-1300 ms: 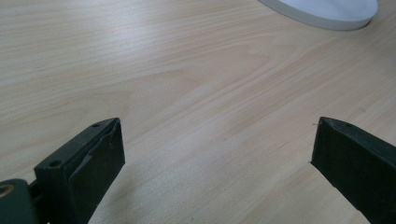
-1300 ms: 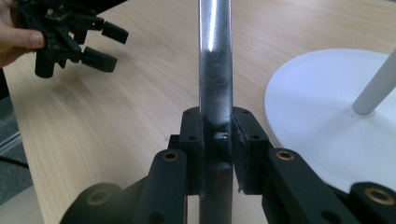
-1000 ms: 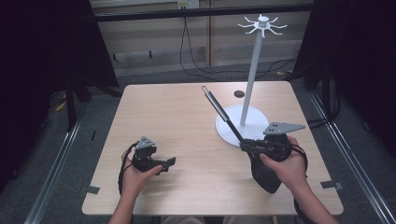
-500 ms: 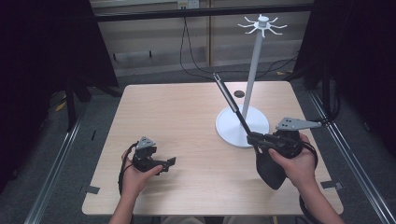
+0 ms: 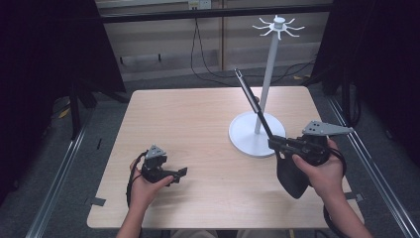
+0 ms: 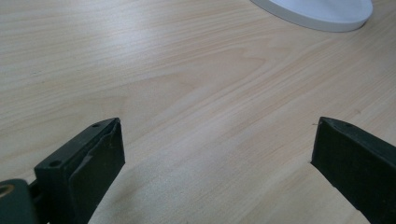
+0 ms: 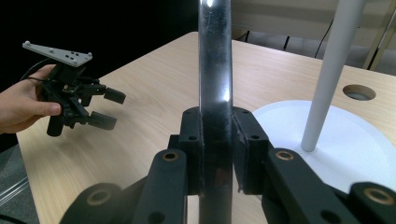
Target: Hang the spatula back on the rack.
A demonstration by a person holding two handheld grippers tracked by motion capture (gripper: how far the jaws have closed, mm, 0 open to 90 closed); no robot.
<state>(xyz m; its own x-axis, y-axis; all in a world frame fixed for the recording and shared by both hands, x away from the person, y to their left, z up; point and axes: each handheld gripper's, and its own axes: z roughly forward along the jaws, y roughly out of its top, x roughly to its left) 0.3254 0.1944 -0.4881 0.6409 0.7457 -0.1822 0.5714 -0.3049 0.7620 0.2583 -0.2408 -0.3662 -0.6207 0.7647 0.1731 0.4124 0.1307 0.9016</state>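
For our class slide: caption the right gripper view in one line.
Right gripper clamps a dark utensil handle beside the white stand.

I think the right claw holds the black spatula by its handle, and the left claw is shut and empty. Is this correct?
Not quite: the left claw is open and empty, as the left gripper view shows. The right claw does hold the black spatula by its handle.
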